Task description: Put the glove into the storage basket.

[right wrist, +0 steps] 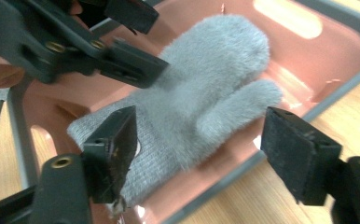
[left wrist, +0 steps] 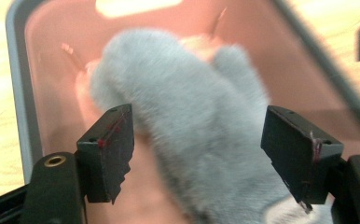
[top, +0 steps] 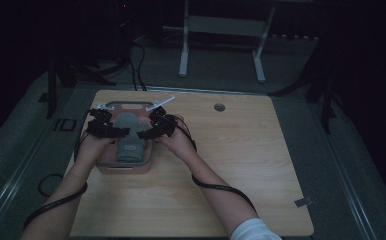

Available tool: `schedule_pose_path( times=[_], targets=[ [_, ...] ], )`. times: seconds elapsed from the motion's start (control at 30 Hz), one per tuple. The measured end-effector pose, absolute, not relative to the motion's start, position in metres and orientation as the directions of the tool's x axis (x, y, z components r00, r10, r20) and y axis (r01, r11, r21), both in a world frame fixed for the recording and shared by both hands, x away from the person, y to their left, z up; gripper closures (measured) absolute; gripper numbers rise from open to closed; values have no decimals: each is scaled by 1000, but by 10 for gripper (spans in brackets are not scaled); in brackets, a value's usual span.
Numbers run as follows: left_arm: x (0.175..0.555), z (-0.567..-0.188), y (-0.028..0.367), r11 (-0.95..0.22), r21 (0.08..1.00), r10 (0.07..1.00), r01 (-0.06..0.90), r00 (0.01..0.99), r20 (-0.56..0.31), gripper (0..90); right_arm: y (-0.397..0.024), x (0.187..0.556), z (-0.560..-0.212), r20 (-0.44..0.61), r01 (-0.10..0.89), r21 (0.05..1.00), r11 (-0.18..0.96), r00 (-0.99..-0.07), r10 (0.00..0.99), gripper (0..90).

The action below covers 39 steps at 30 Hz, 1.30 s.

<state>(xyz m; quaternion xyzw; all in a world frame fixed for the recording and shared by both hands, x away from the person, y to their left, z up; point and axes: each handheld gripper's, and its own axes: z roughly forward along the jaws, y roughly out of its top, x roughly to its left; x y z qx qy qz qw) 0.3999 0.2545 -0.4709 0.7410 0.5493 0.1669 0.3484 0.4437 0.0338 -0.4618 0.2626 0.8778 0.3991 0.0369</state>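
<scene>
A fluffy grey mitten (top: pixel 128 137) (left wrist: pixel 201 126) (right wrist: pixel 201 93) lies lengthwise in a pink tray with a grey rim (top: pixel 126 169) (left wrist: pixel 52 56) (right wrist: pixel 341 42) on the left part of the wooden table. My left gripper (top: pixel 112 131) (left wrist: pixel 197 154) hovers over the mitten's left side, jaws wide open with the mitten between them. My right gripper (top: pixel 150 131) (right wrist: pixel 199 154) hangs open over the tray's right edge, by the knitted cuff. The left gripper's black jaws (right wrist: pixel 122 60) reach over the mitten in the right gripper view.
The wooden table (top: pixel 231 165) stretches bare to the right, with a round cable hole (top: pixel 219 107) near the back edge. Black cables (top: pixel 221 189) trail from both grippers along the forearms. A white table frame (top: pixel 221 30) stands on the dark floor behind.
</scene>
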Motion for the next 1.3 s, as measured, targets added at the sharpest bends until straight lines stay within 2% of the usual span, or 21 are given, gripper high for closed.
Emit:
schedule_pose_path(
  times=[0.03, 0.1, 0.37, 0.5, 0.73, 1.17, 1.3],
  targets=[
    [396, -470, 253, -160, 716, 927, 680, 353, -129, 216, 31, 442, -460, 149, 427, 721, 545, -864, 481, 188],
    [387, -468, 248, -195, 739, 924, 645, 374, -83, 170, 24, 440, -456, 147, 417, 732, 539, -869, 472, 186],
    [361, -458, 228, -196, 787, 871, 585, 473, -135, 164, 4, 427, -449, 113, 362, 737, 571, -899, 424, 164],
    [343, -453, 217, -219, 810, 852, 543, 512, -112, 164, -2, 422, -448, 108, 350, 737, 578, -905, 411, 164],
    [323, -453, 207, -225, 818, 829, 529, 545, -124, 164, -21, 411, -450, 86, 333, 743, 580, -908, 411, 164],
    [290, -469, 168, -300, 851, 711, 432, 696, -102, 164, -58, 395, -473, 74, 329, 742, 584, -906, 417, 164],
    [284, -478, 160, -299, 862, 658, 410, 743, -125, 164, -68, 390, -482, 76, 332, 739, 587, -906, 417, 164]
  ],
)
